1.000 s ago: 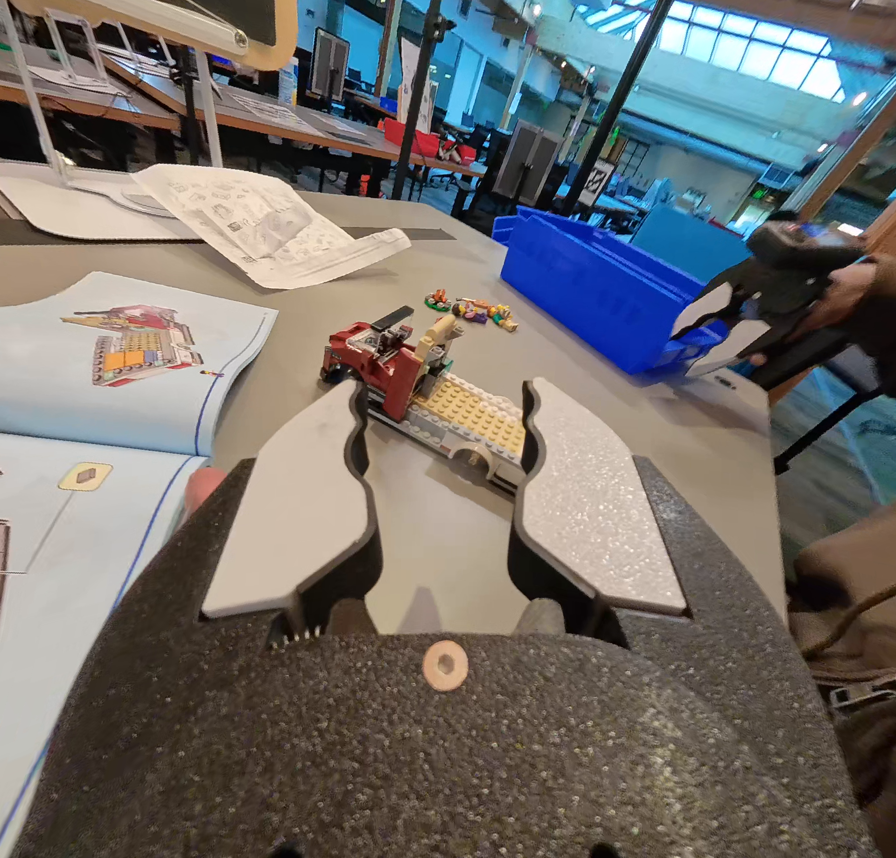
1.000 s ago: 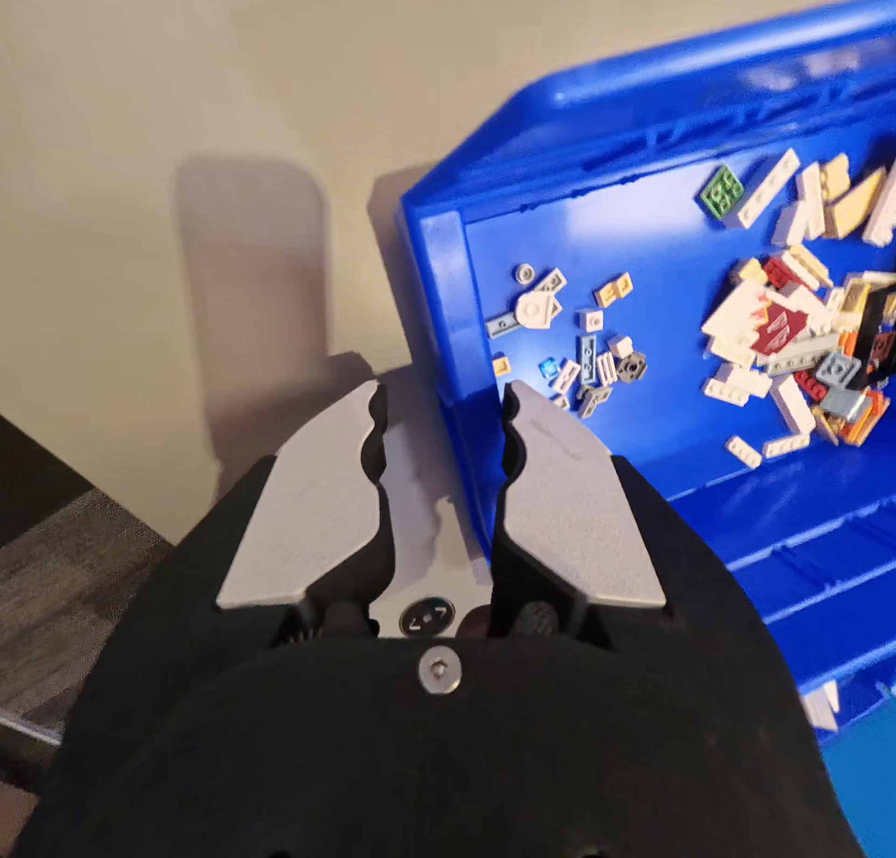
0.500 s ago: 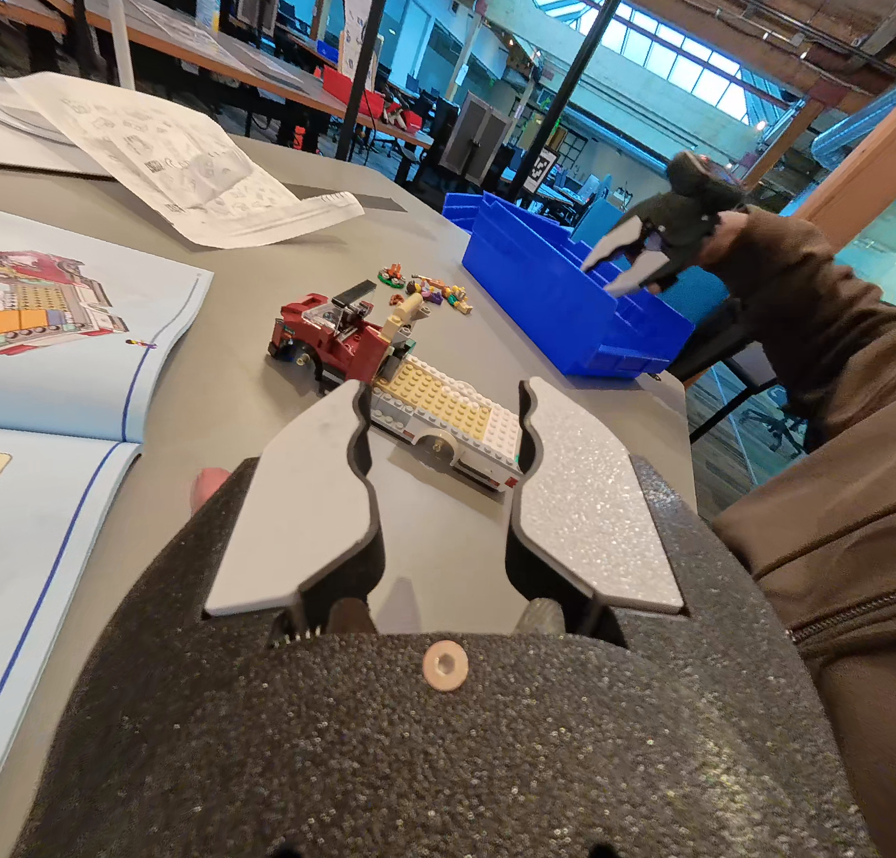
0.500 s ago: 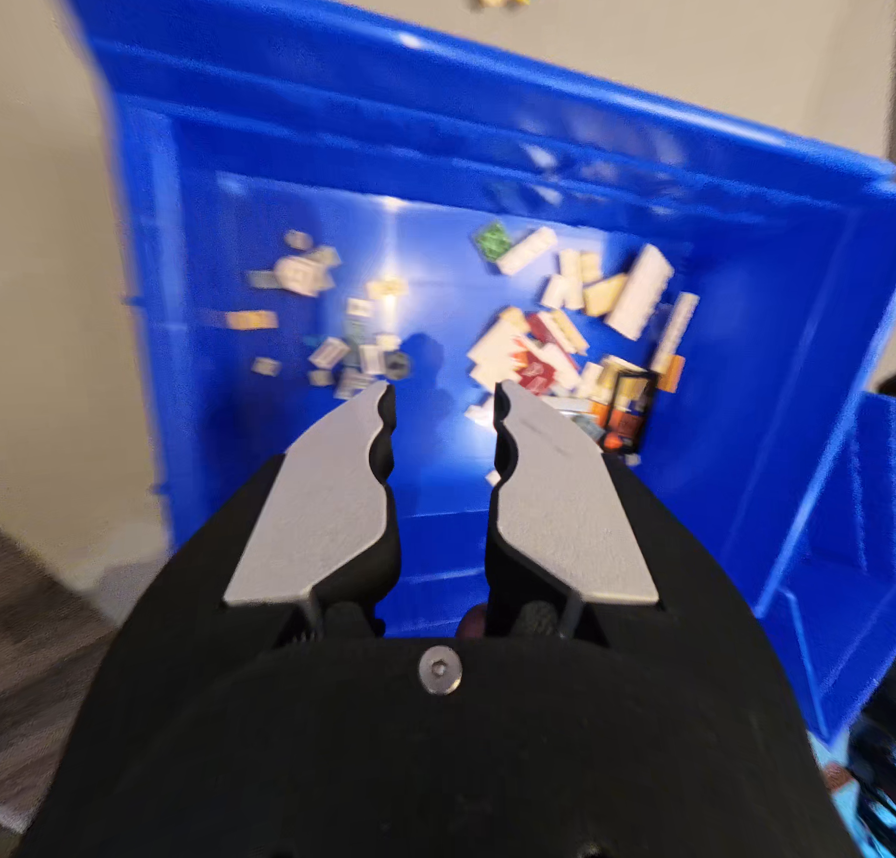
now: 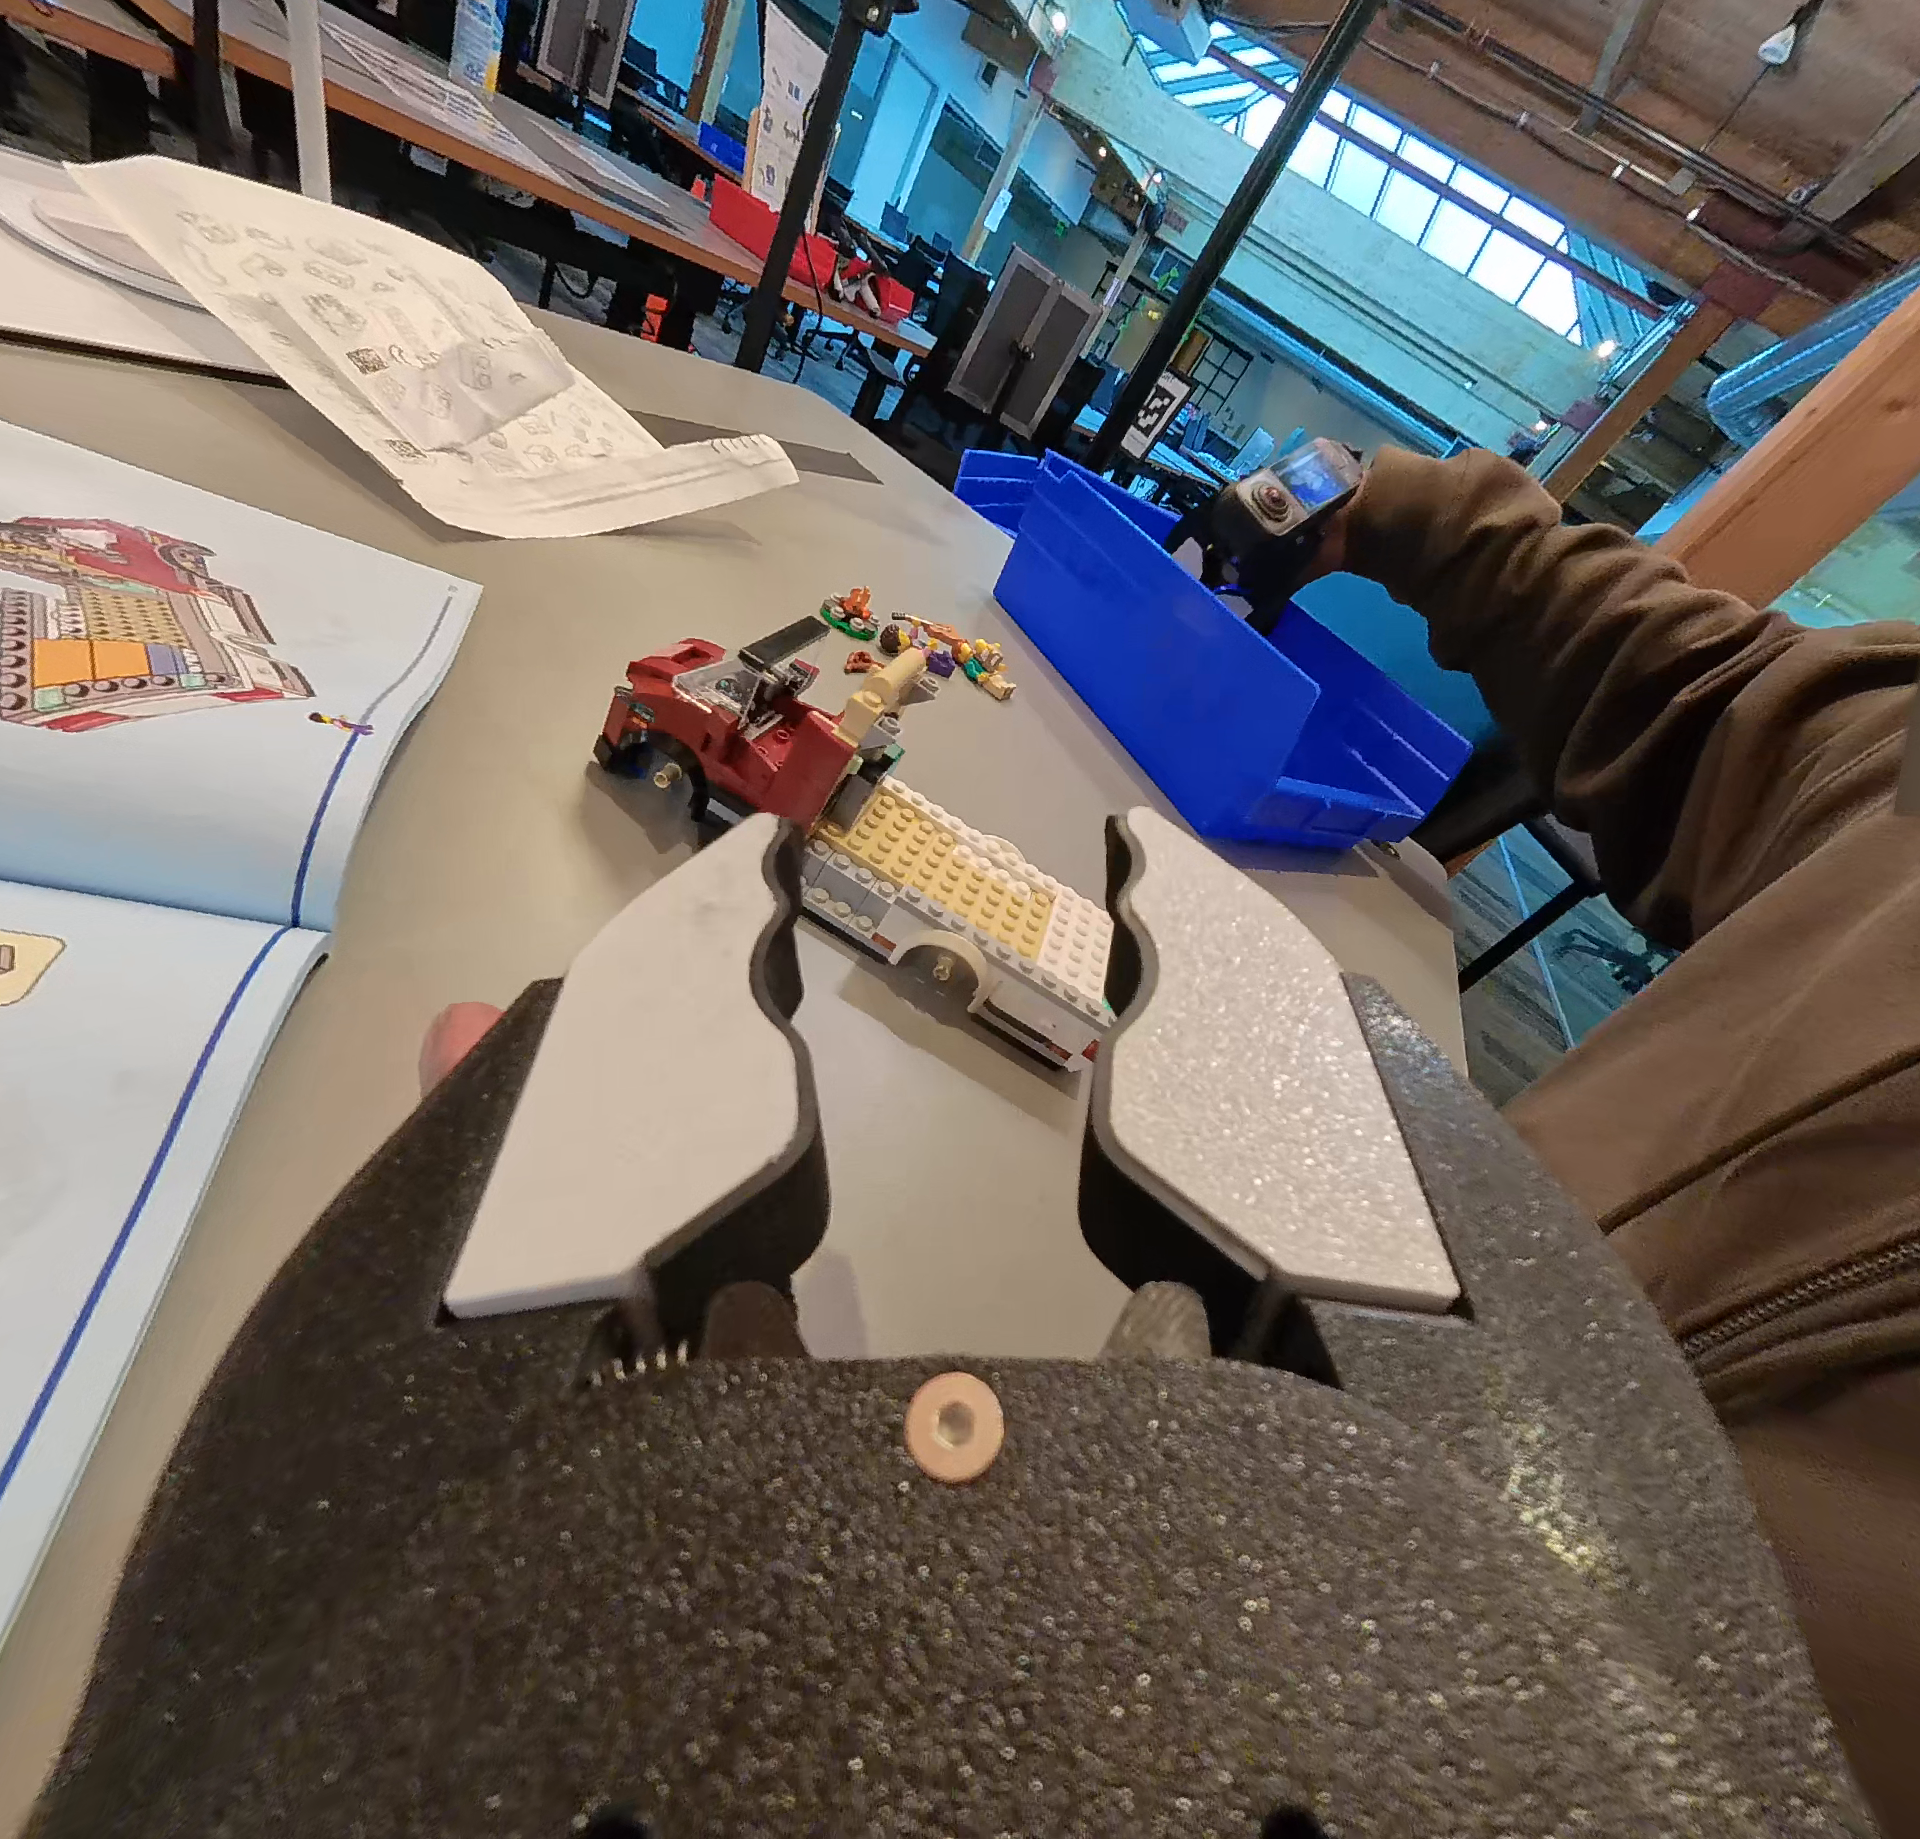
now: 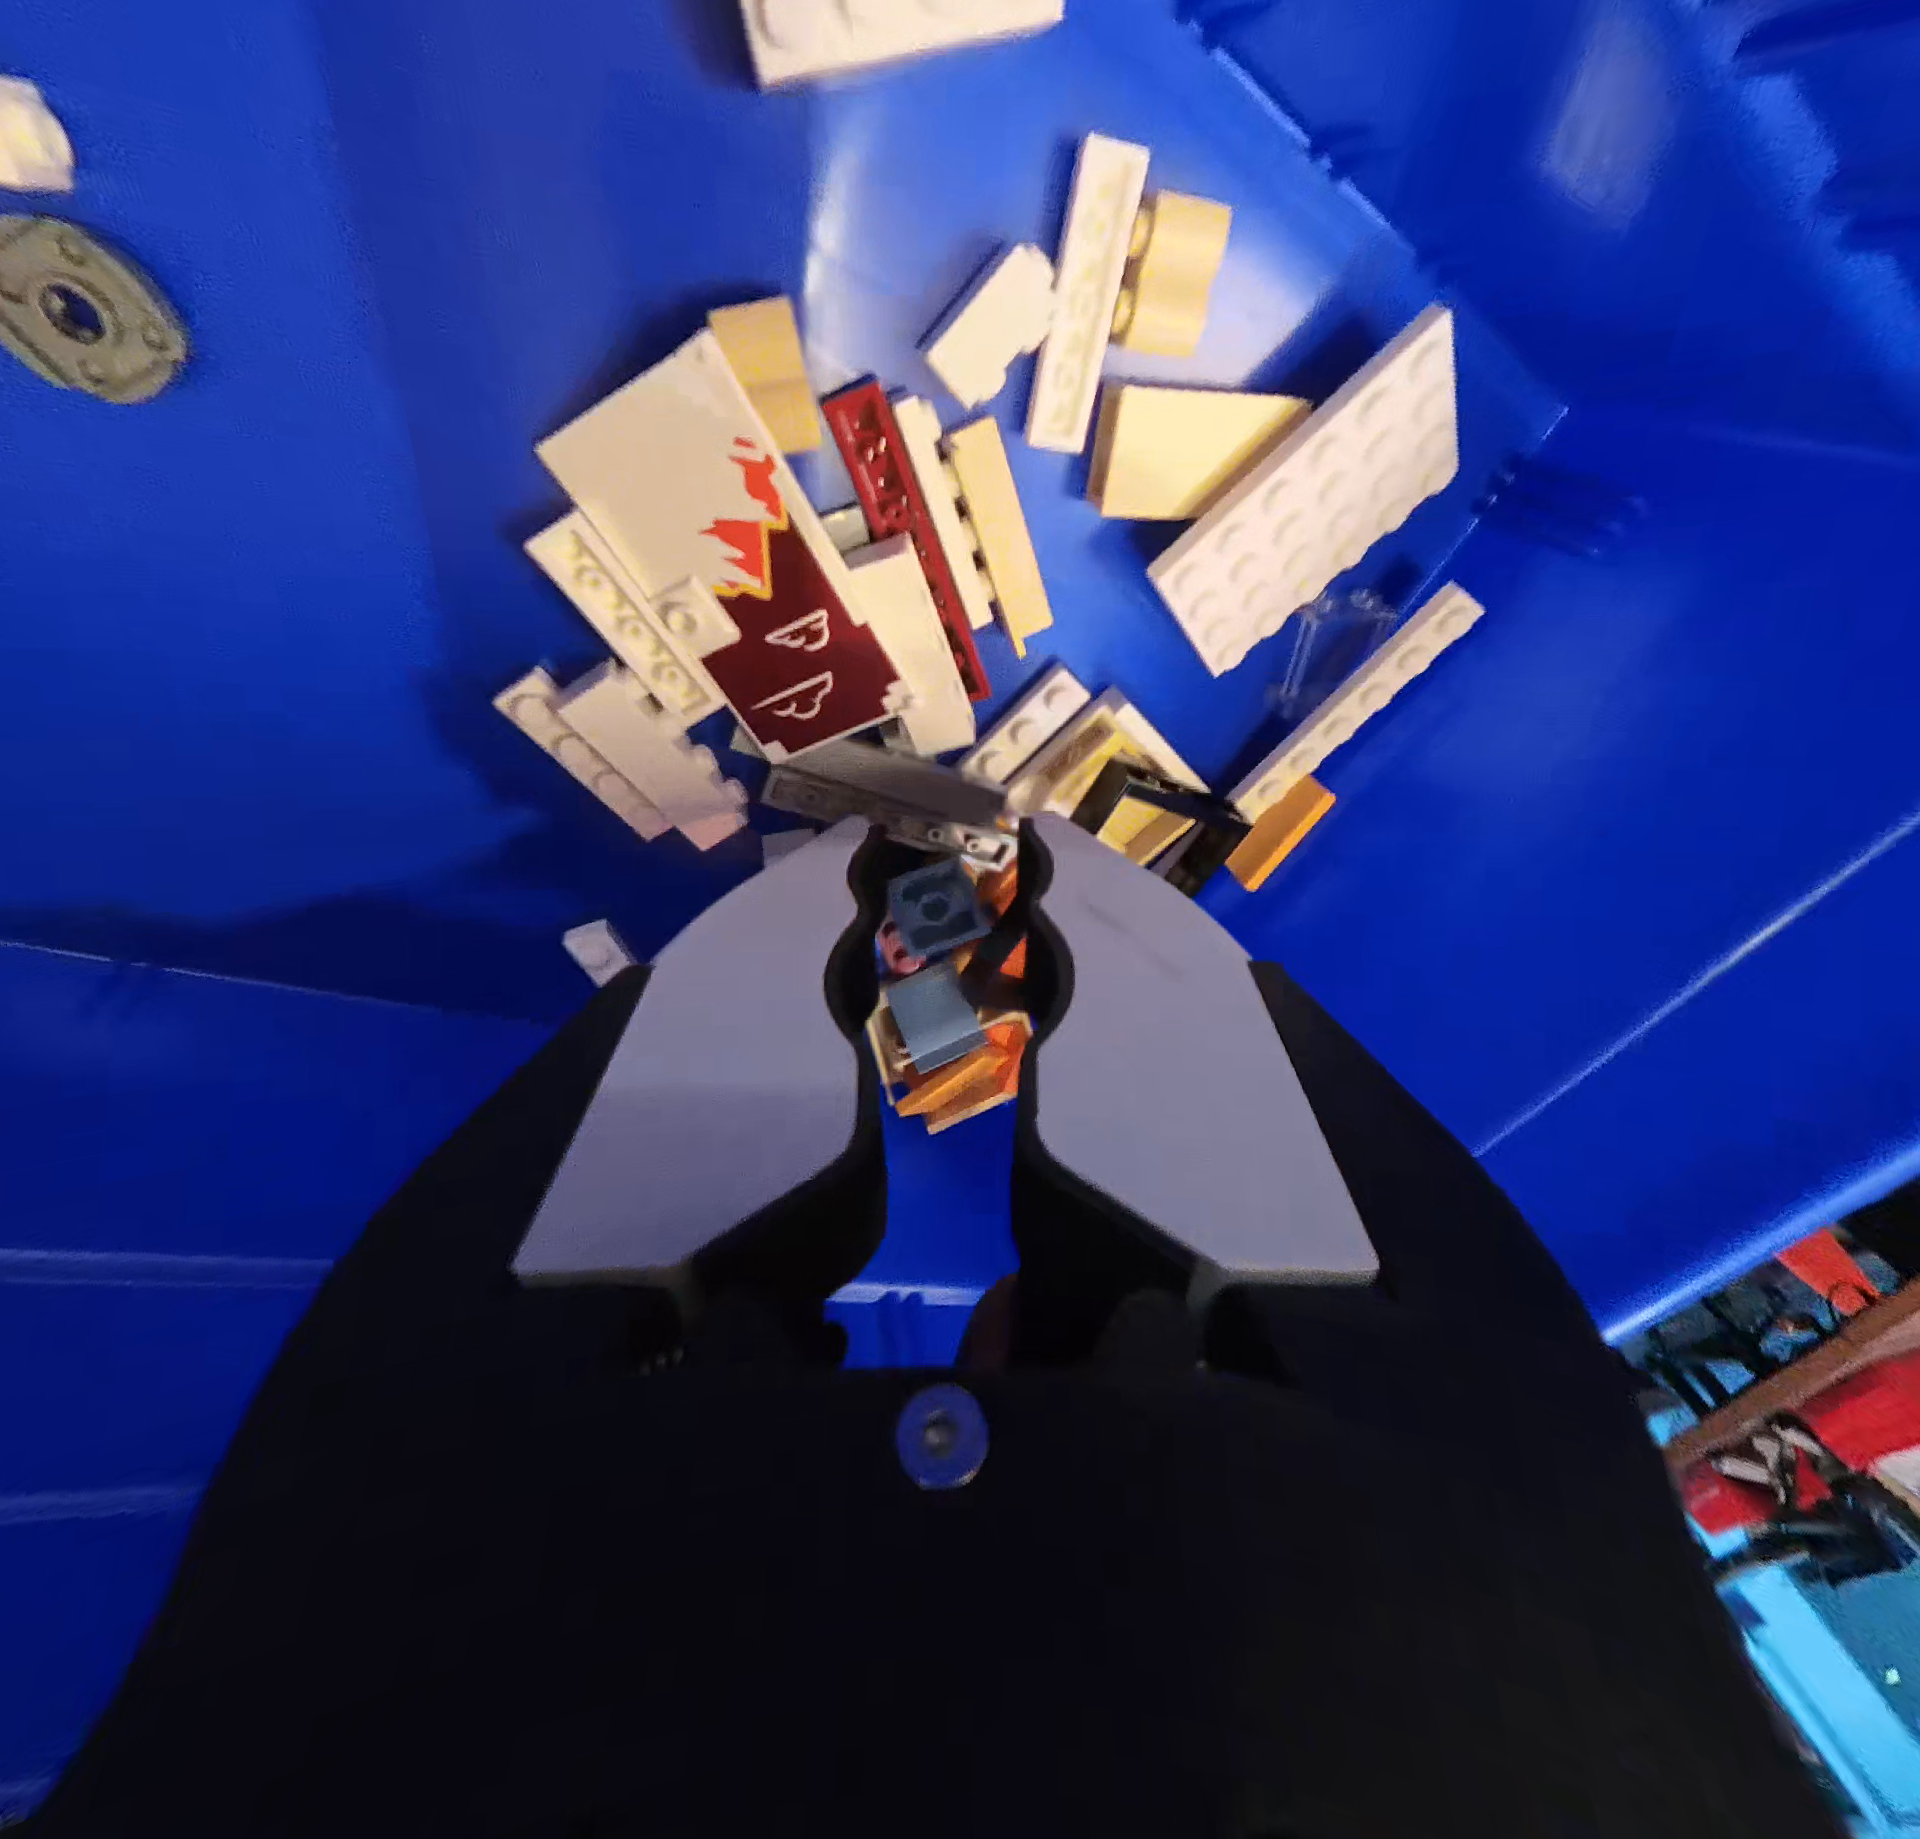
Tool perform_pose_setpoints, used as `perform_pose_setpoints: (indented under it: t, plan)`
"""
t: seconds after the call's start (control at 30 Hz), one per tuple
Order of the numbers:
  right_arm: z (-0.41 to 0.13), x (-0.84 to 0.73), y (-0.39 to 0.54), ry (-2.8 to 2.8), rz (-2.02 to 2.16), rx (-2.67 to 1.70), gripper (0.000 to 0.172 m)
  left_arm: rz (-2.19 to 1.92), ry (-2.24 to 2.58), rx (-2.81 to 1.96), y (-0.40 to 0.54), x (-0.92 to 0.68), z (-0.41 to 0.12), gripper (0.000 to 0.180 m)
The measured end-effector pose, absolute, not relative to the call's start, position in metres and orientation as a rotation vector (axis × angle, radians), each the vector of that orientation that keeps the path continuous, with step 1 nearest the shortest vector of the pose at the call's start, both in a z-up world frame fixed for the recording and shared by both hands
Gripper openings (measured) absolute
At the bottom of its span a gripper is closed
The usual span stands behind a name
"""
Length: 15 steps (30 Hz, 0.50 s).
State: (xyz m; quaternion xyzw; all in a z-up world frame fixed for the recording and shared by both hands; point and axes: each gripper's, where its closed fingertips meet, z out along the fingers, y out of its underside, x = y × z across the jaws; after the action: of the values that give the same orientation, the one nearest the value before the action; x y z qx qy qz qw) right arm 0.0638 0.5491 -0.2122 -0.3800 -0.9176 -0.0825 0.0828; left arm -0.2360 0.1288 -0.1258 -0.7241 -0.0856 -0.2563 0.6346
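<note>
In the left wrist view a brick truck [image 5: 831, 802] with a dark red cab and a tan and white flatbed stands on the grey table [image 5: 540, 854]. My left gripper [image 5: 948, 833] is open just above its flatbed, one fingertip on each side, and I see no contact. My right gripper [image 6: 945, 833] is down inside the blue bin [image 6: 312, 439] over a pile of loose bricks. Its jaws are narrow but apart. A grey plate [image 6: 883, 797] lies across just beyond the tips, and a small grey-blue tile [image 6: 930, 911] and orange pieces [image 6: 956, 1093] show between the fingers.
An open instruction booklet [image 5: 156, 750] lies at the left, with a crumpled printed paper bag [image 5: 416, 366] behind it. Small figures and bits [image 5: 925, 646] lie beyond the truck. The blue bin [image 5: 1164, 677] stands at the table's right edge, with a brown sleeve [image 5: 1662, 698] reaching into it.
My right gripper moved from the bin's outer corner down into the bin, close over the pile, and its jaws narrowed. My left gripper edged closer to the truck's flatbed and stayed open.
</note>
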Motion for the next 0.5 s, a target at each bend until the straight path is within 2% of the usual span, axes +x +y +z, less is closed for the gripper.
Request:
perform_pose_setpoints:
  t: [0.1, 0.5]
  plan:
    - [-0.214, 0.065, 0.544, -2.804, -0.238, -1.116, 0.019, -0.604, -0.204, -1.676, 0.131, -0.236, -0.129, 0.057]
    - [-0.216, 0.067, 0.529, -2.884, -0.239, -1.142, 0.024, -0.646, -0.207, -1.677, 0.133, -0.236, -0.130, 0.057]
